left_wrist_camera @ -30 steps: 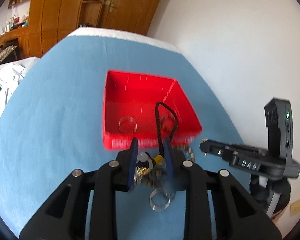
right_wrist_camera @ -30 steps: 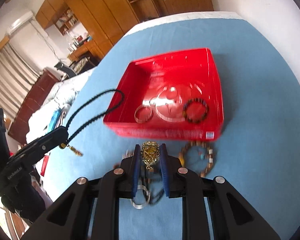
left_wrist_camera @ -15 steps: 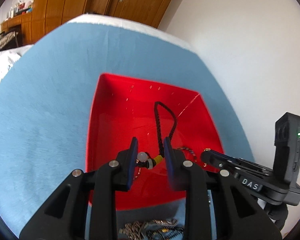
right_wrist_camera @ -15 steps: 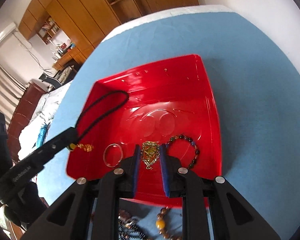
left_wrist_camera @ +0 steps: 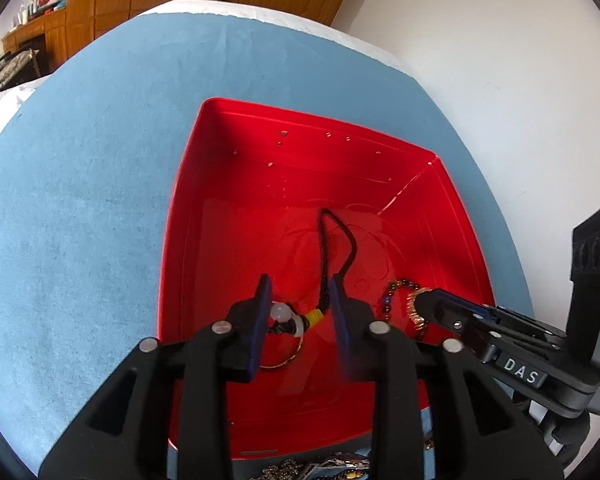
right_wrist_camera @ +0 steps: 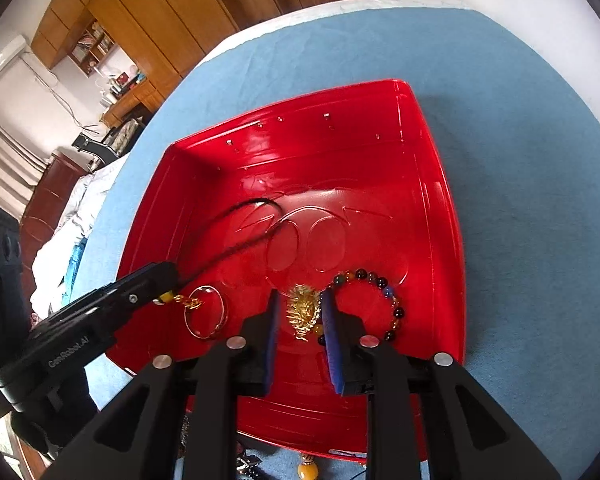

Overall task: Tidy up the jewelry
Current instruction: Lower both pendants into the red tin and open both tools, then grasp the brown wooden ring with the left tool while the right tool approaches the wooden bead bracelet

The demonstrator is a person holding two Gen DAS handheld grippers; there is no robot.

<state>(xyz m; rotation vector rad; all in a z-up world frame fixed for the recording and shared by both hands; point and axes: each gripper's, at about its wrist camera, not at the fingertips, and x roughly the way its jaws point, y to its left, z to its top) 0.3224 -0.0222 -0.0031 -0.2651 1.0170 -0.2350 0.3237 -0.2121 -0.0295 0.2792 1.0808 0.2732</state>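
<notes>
A: Left wrist view: black cord necklace [left_wrist_camera: 338, 242] with white bead and yellow wrap, lying between the left gripper [left_wrist_camera: 300, 308] jaws, loop stretched toward the middle of the red tray [left_wrist_camera: 188, 216]. Jaws opening, bead close by one pad, cord close by the other; not clearly pressed.

B: Right wrist view: gold pendant [right_wrist_camera: 303, 310] between the right gripper [right_wrist_camera: 300, 316] jaws, low over the tray floor. Jaws opening too, narrow gaps showing on both sides of the pendant. Just beside: beaded bracelet [right_wrist_camera: 374, 296] on one side, thin metal bangle [right_wrist_camera: 205, 312] on the other.

A: Underneath, blue cloth [left_wrist_camera: 84, 184] over the desk; white wall [left_wrist_camera: 500, 60] close behind, wooden wardrobes [right_wrist_camera: 172, 12] farther off.

B: Tray walls low, far half of the floor bare. More chains and beads [right_wrist_camera: 306, 468] heaped on the cloth at the near rim. Broad bare cloth to the outer sides.
</notes>
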